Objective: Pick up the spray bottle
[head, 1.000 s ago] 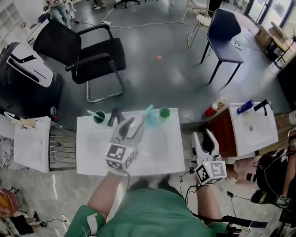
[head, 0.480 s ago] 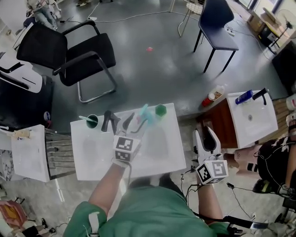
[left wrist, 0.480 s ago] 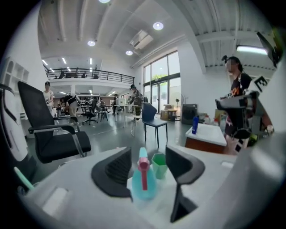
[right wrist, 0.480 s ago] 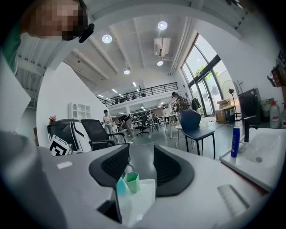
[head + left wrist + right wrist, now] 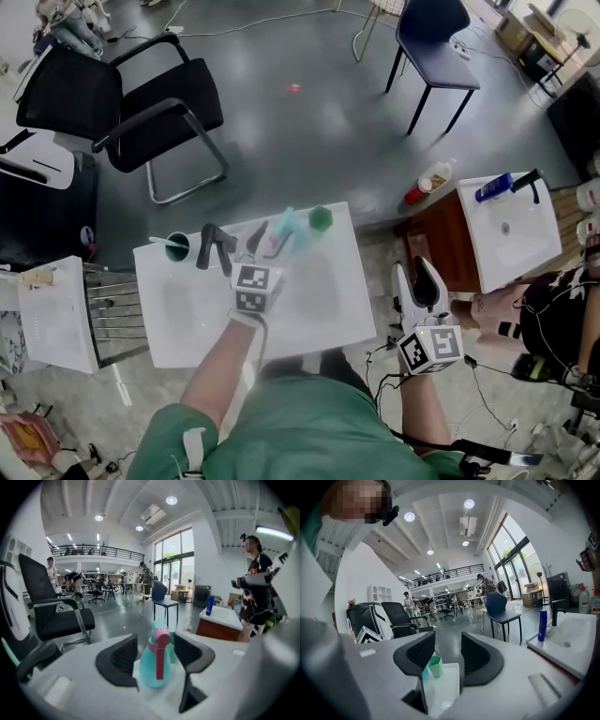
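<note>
A teal spray bottle point(image 5: 153, 667) with a pink trigger stands at the back of the white table point(image 5: 309, 309). In the head view the spray bottle point(image 5: 292, 228) is just ahead of my left gripper point(image 5: 270, 242). My left gripper point(image 5: 155, 652) has its jaws on either side of the bottle, apart from it. Those jaws have just been opening. A green cup point(image 5: 321, 218) stands right of the bottle. My right gripper point(image 5: 417, 281) hangs off the table's right side, jaws apart and nothing between them. In its own view the right gripper point(image 5: 447, 653) looks across the table at the green cup point(image 5: 436, 666).
A green cup with a straw point(image 5: 176, 247) and a black-handled tool point(image 5: 211, 246) stand at the table's back left. A black office chair point(image 5: 141, 103) and a blue chair point(image 5: 431, 47) are beyond. A white side table point(image 5: 511, 234) stands at the right, a white shelf point(image 5: 56, 309) at the left.
My left gripper has sunk towards the table and closed in on the spray bottle, with its jaws spread wider. The right gripper has barely shifted.
</note>
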The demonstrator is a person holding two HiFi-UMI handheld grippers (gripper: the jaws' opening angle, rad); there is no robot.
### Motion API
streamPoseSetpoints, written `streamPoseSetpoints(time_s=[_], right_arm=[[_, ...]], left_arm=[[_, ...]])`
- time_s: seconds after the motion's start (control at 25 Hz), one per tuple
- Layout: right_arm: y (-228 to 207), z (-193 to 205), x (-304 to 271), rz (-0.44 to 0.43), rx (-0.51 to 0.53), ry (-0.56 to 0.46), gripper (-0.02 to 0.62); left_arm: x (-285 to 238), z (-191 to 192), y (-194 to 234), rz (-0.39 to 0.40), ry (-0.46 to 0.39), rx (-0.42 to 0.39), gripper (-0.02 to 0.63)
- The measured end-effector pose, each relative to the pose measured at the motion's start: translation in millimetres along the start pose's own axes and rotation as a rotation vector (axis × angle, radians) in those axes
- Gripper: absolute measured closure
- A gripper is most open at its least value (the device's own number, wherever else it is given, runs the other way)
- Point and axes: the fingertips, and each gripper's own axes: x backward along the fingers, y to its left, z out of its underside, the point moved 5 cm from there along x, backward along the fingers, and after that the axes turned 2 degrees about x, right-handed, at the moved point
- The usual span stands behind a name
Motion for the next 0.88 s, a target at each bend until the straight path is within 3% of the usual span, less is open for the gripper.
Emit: streamPoseSetpoints(time_s=[0.88], right_arm=[[-10, 8, 8, 0.028, -0.003, 0.027, 0.42]], left_arm=[[-27, 17, 4, -0.01, 0.016, 0.04, 0.387]])
